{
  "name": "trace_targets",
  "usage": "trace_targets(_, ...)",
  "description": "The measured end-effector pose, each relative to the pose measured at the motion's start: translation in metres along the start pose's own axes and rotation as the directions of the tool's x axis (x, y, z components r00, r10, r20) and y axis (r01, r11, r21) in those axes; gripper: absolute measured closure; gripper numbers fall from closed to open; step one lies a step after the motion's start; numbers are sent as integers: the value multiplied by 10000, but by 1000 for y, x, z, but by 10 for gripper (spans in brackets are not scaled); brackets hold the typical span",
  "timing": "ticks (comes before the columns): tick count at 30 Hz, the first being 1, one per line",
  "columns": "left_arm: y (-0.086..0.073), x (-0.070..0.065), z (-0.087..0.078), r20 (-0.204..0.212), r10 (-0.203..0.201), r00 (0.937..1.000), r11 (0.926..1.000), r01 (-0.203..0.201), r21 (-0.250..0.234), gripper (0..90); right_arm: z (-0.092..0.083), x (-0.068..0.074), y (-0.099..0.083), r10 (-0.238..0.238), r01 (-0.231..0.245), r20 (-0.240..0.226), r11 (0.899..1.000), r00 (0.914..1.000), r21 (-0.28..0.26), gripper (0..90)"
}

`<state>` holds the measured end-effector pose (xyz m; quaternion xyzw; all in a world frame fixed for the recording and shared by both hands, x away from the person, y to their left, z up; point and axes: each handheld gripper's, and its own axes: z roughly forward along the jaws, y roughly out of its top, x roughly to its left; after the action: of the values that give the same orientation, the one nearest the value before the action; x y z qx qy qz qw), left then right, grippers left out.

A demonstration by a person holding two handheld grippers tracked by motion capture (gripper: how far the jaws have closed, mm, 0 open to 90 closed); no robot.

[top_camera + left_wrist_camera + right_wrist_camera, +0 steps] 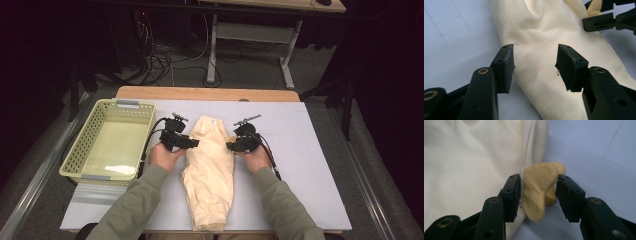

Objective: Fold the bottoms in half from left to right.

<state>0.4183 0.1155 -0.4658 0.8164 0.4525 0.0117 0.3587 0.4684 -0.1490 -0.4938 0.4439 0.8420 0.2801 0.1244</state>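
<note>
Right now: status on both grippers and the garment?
Left gripper open above cream garment. Right gripper open around its darker yellow flap. Basket off to the left, nothing in the way.

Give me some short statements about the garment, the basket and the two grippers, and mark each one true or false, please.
1. The cream garment lies on the table between the two grippers. True.
2. The basket holds folded clothes. False: nothing lies in it.
3. The left gripper pinches the garment. False: its jaws stand apart above the cloth.
4. A darker yellow flap sits between the right gripper's jaws. True.
5. The basket stands right of the garment. False: it stands left.
</note>
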Motion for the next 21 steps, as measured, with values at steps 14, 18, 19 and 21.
trace_targets(14,26,18,21,-499,-618,9968,9972,638,382,471,-2,-3,2,105,-105,22,9999,9999,66,506)
trace_targets(18,31,20,28,-699,-561,9960,9966,601,558,461,-2,-4,2,255,-255,-46,9996,9997,91,503)
trace_targets(19,32,20,31,-819,-500,9954,9964,554,646,461,-1,-5,2,254,-254,-42,9996,9997,102,505)
trace_targets(21,34,23,35,-805,-622,9948,9953,679,696,462,-1,-6,2,338,-337,-67,9993,9994,140,533)
